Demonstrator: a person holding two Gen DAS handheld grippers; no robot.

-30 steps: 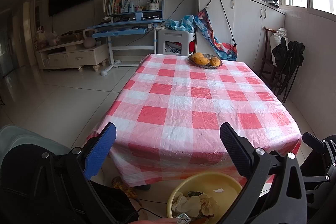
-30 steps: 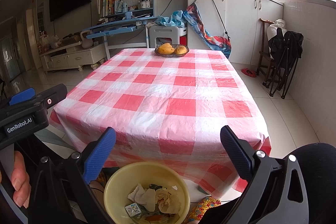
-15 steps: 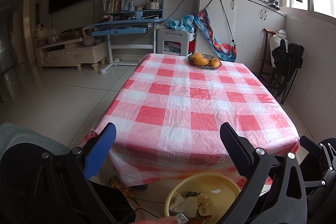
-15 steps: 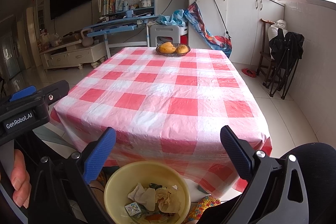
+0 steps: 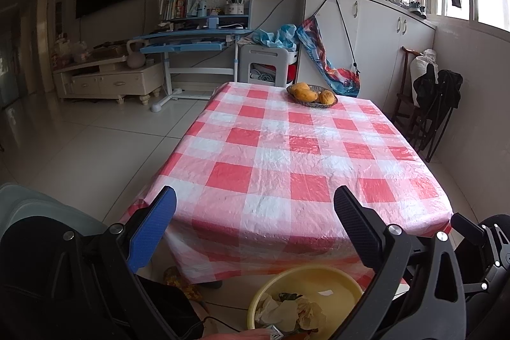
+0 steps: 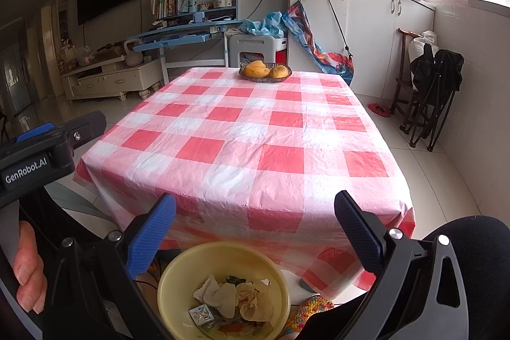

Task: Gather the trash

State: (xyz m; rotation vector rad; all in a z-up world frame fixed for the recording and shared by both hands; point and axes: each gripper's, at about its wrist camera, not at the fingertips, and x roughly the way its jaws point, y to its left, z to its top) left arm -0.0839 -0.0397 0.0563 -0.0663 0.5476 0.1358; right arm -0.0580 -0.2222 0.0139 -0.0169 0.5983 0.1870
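A yellow bowl (image 6: 223, 292) holding crumpled tissues and wrappers (image 6: 232, 298) sits low in front of the table, below both grippers; it also shows in the left wrist view (image 5: 306, 298). My left gripper (image 5: 255, 209) is open and empty, held before the near edge of the red-and-white checked table (image 5: 287, 155). My right gripper (image 6: 255, 212) is open and empty, above the bowl. The left gripper's body (image 6: 41, 155) shows at the left of the right wrist view, held by a hand.
A basket of oranges (image 6: 265, 72) stands at the table's far end. Beyond are a blue desk (image 5: 191, 37), a white stool (image 5: 267, 66) and white cabinets (image 5: 366, 37). Folded chairs (image 6: 430, 91) lean at the right wall. A teal chair (image 5: 28, 199) is at the left.
Both grippers have drifted slightly back and up from the table; the view shifts a little. Both stay open and empty. The bowl has not moved.
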